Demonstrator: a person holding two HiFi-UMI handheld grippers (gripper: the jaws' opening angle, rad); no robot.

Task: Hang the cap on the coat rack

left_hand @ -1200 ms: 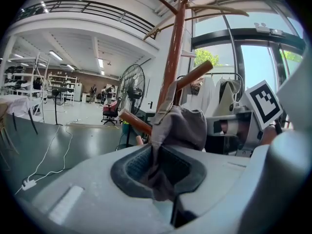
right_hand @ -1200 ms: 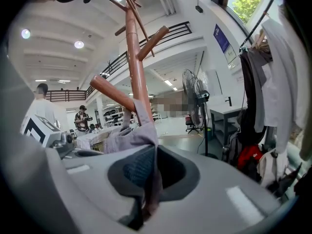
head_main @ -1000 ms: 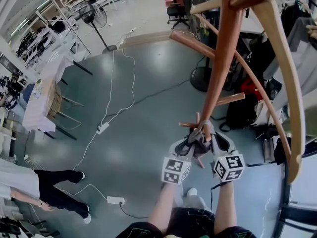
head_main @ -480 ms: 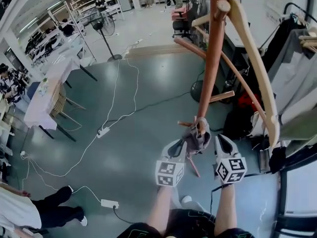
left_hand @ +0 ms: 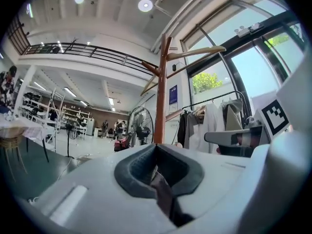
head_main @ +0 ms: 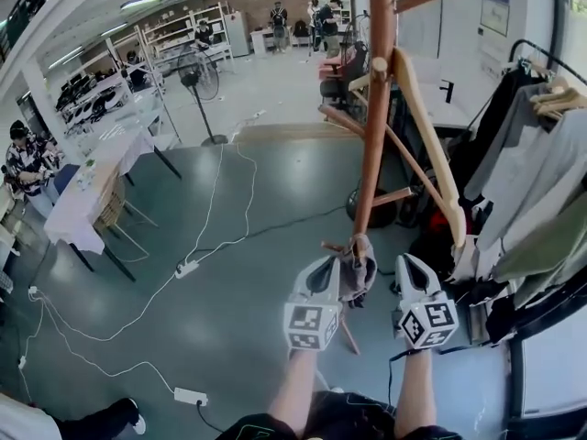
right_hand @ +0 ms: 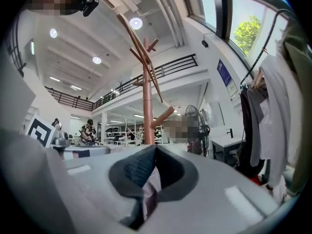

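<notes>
Over the grey workshop floor [head_main: 257, 301] we held the cap [head_main: 359, 269] low against the post of the coat rack [head_main: 374, 136]. The jaws of the left gripper [head_main: 330, 269] and the right gripper [head_main: 402, 266] had just been closing, and each pair was pinched tight on a fold of its fabric. By our judgement nothing was hung yet: the cap sat on no peg, and lifting it over one remained.

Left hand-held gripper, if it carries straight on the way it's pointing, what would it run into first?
Probably the reddish-brown wooden coat rack pole, which rises directly beyond the left hand-held gripper, whose jaws are shut on the grey fabric cap. How far off the pole stands is unclear.
</notes>
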